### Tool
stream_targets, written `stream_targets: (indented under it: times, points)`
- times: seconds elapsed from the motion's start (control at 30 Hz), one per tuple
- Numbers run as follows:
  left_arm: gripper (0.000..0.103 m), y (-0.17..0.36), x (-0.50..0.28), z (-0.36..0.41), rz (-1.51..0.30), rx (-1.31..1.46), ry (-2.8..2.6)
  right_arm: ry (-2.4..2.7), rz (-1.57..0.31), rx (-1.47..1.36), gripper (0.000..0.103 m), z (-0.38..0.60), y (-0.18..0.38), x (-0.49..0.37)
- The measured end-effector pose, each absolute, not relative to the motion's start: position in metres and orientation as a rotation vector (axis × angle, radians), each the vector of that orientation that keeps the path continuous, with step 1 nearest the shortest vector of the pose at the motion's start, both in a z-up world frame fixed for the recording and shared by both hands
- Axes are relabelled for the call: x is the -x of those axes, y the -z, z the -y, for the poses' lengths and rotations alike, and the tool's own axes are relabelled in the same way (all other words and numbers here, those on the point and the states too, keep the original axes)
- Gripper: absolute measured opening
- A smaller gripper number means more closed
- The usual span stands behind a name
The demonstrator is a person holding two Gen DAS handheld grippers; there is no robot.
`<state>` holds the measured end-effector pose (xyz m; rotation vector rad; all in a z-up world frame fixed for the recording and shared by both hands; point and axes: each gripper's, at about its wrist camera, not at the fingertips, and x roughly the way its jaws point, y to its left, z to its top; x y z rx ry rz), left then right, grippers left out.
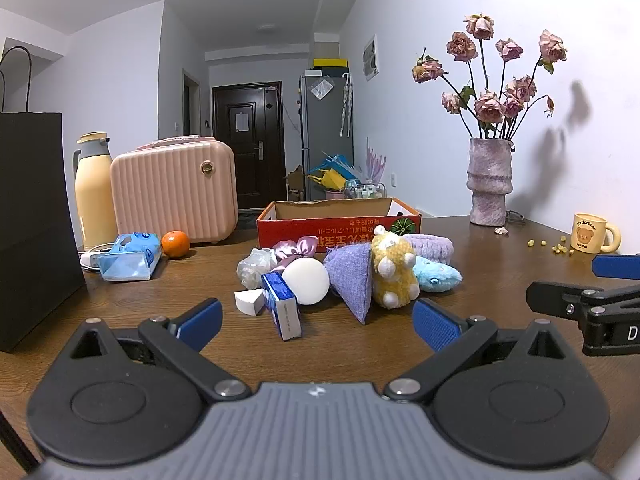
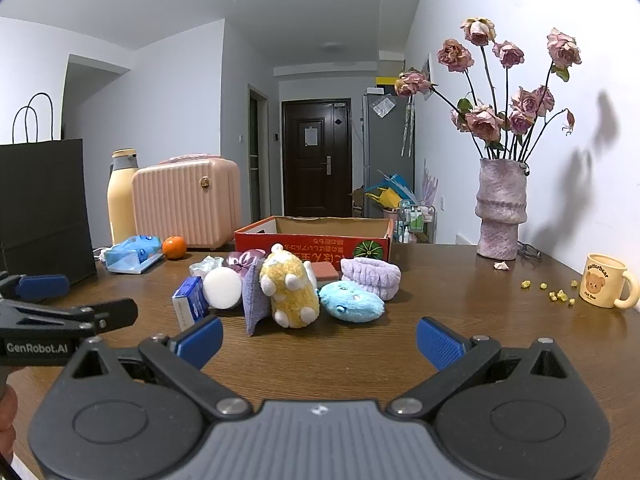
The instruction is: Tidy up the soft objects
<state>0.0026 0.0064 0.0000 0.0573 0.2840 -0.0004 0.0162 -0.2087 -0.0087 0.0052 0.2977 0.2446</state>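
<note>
Facing the pile from the near edge of the brown wooden surface [image 1: 480, 248], both tongs stand spread wide with nothing between their blue pads: the left tongs [image 1: 318, 320] and the right tongs [image 2: 320, 338] hover side by side, well short of the heap, each visible at the edge of the other's view. The soft objects lie bunched together just in front of an open red cardboard box [image 2: 312, 240], which sits upright at the far middle of the surface. In the heap: a yellow plush toy [image 2: 290, 290] leaning against a purple fabric pouch [image 2: 254, 300], a light blue plush [image 2: 352, 302] lying flat just to its right, and a lavender headband [image 2: 370, 276] behind that, touching the blue plush. A white round sponge [image 2: 222, 288] rests left of the pouch, with a blue and white carton [image 2: 190, 300] tilted against it. A pink satin scrunchie [image 1: 298, 248] and a crumpled clear bag [image 1: 256, 268] sit behind the sponge, and a white wedge sponge [image 1: 248, 300] lies at the carton's left. A reddish block [image 2: 326, 272] shows behind the yellow plush. Off to the left, apart from the heap, are a tissue pack [image 1: 128, 256], an orange [image 1: 175, 244], a pink case [image 1: 174, 192], a yellow flask [image 1: 93, 196] and a black paper bag [image 1: 32, 220]. At right stand a vase of dried roses [image 2: 500, 208] and a bear mug [image 2: 604, 286].
</note>
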Motion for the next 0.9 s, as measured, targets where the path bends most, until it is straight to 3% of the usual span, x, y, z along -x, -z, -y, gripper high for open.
stream_targets:
  times: [0.9]
  points:
    - [0.103,-0.0010,-0.0019,-0.0073,-0.281,-0.055,0.003,-0.253,-0.296,-0.003,0.103,0.2066,0.0071,-0.0157]
